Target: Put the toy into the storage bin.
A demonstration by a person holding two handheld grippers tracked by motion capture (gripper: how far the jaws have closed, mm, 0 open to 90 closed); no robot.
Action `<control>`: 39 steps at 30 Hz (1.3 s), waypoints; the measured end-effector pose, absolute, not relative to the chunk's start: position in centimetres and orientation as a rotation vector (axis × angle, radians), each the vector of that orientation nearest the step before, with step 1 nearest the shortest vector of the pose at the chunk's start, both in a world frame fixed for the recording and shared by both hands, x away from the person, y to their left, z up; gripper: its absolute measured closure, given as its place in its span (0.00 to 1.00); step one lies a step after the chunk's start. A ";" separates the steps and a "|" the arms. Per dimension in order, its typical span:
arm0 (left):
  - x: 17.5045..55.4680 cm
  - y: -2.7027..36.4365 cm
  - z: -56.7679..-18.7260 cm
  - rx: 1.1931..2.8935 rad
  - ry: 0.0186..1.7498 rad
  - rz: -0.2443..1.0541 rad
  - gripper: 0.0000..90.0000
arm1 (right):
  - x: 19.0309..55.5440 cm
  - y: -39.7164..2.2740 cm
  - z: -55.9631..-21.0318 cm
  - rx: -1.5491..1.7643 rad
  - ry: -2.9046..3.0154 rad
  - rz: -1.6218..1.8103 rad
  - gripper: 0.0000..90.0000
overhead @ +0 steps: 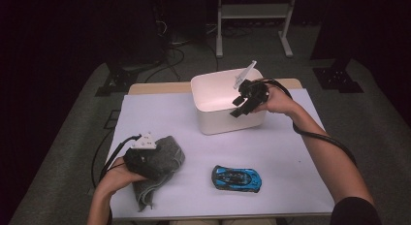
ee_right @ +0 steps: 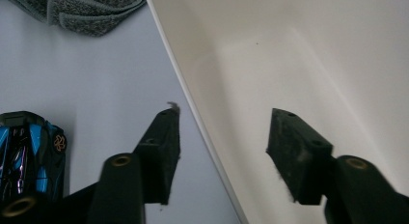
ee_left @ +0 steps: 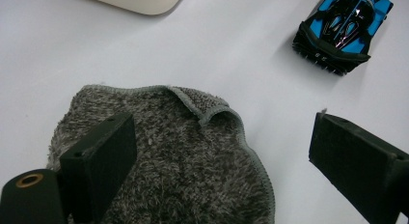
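A crumpled grey towel (overhead: 167,154) (ee_left: 169,161) lies at the front left of the white sheet. My left gripper (overhead: 154,168) (ee_left: 222,132) hovers just over it, open, one jaw above the cloth and the other above bare sheet. A white bin (overhead: 213,79) (ee_right: 193,113) stands at the back middle. My right gripper (overhead: 241,106) (ee_right: 224,120) is open and straddles the bin's front right rim, one jaw outside and one inside, with small gaps on both sides. A blue and black toy car (overhead: 236,178) (ee_left: 342,28) (ee_right: 29,151) rests at the front centre.
The white sheet (overhead: 271,147) covers the table, bare between the bin and the car. The bin's inside wall (ee_right: 313,50) looks bare. The towel's edge (ee_right: 77,7) lies far off in the right gripper view. A metal stand (overhead: 252,21) and cables sit on the floor behind.
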State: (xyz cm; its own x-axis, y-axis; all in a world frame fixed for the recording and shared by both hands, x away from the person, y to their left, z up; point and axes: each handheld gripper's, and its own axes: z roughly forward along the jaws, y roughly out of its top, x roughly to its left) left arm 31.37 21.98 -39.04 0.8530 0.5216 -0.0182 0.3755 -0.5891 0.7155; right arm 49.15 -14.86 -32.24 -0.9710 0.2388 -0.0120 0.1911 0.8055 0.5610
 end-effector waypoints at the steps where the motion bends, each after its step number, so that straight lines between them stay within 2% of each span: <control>1: 31.3 22.0 -39.0 2.264 0.650 0.251 0.10 | 49.2 -14.9 -32.3 0.353 2.912 0.896 0.59; 7: 31.1 22.1 -39.0 2.265 0.654 0.249 0.10 | 49.1 -14.9 -32.4 0.349 2.953 0.906 0.80; 13: 31.1 22.0 -39.0 2.268 0.645 0.248 0.10 | 48.8 -14.8 -32.3 0.337 2.974 0.885 0.85; 17: 31.0 22.2 -38.9 2.264 0.648 0.251 0.10 | 48.2 -14.5 -32.2 0.290 3.005 0.870 0.91; 39: 31.2 21.7 -38.9 2.260 0.623 0.233 0.10 | 44.0 -14.0 -32.1 0.282 3.003 0.871 0.95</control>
State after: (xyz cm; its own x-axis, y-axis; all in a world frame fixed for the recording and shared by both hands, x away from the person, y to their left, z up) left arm 31.16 21.68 -38.92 0.8639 0.5030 -0.0252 0.3632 -0.5875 0.7231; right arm 44.05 -13.96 -32.08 -0.9839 0.1722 0.0477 0.1710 0.8298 0.5312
